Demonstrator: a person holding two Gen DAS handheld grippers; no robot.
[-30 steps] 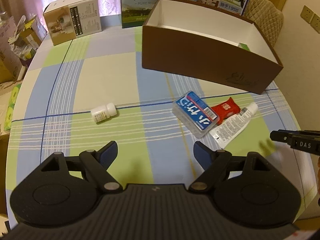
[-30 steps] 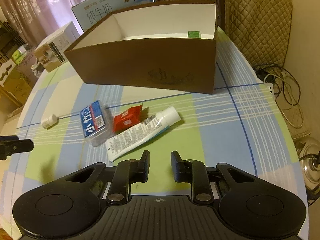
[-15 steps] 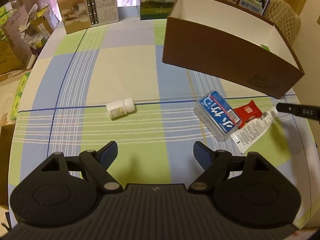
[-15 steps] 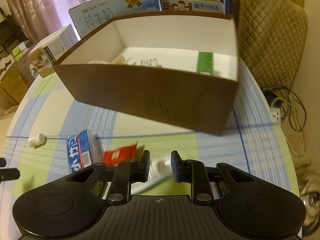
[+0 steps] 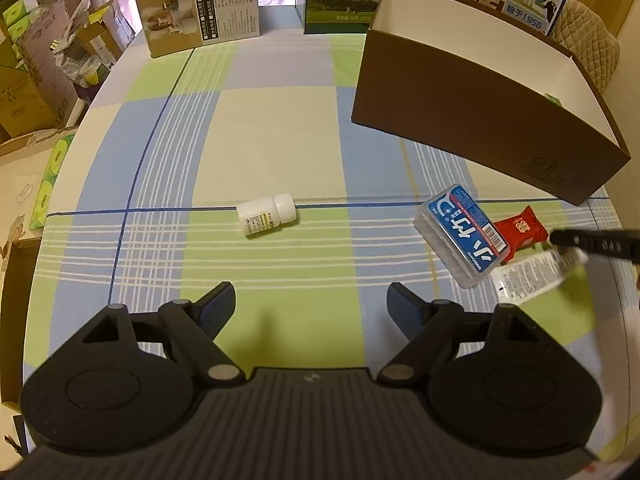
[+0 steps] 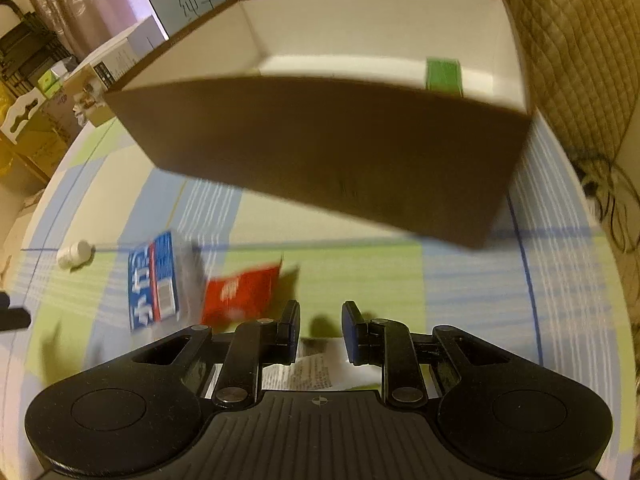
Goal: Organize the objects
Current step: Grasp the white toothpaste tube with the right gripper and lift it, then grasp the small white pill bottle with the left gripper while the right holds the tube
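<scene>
Slippage is risked: the printed tube (image 6: pixel 320 368) lies under the right gripper (image 6: pixel 320 334), whose jaws are nearly pressed together and could skate over it; the left gripper (image 5: pixel 310 306) is spread and empty.

The left gripper (image 5: pixel 310 306) is held above the checked tablecloth (image 5: pixel 272 128), its jaws spread wide with nothing between them. A small white bottle (image 5: pixel 266 214) is seen lying on its side near the table's middle. Toward the right edge, a blue-labelled clear case (image 5: pixel 464 236), a red sachet (image 5: pixel 522 230) and a white tube (image 5: pixel 532 280) are clustered, touching. The right gripper (image 5: pixel 596 242) is seen over the tube. A brown box (image 5: pixel 476 120) stands at the far right corner.
</scene>
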